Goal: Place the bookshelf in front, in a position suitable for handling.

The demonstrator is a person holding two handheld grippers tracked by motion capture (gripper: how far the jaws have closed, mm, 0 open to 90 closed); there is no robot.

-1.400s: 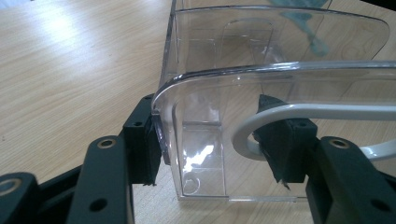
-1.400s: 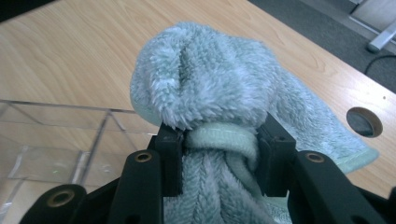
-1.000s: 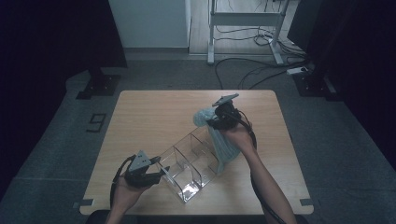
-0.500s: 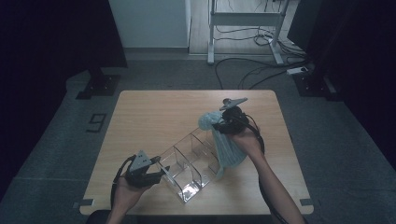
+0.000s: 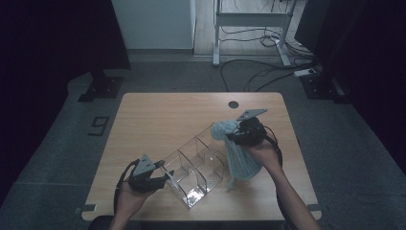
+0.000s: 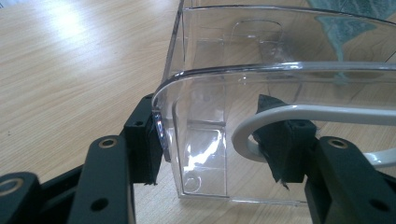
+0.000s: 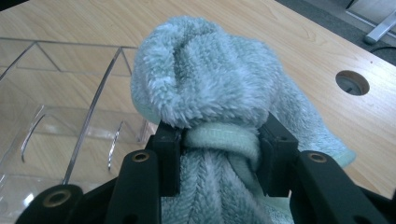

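My left tool [image 5: 165, 176] is clamping the clear organizer's [image 5: 201, 160] near wall on the surface [image 5: 158, 120]. My right tool [image 5: 233, 137] is gripping the bunched pale-blue towel [image 5: 242, 160], holding it just beside the organizer's far end.

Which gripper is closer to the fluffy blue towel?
The right. The right gripper is clamped on the towel, holding it by the clear organizer's far end. The left gripper grips the organizer at its near end, apart from the towel.

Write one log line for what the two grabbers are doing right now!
left gripper: shut on clear organizer | right gripper: shut on fluffy towel | table
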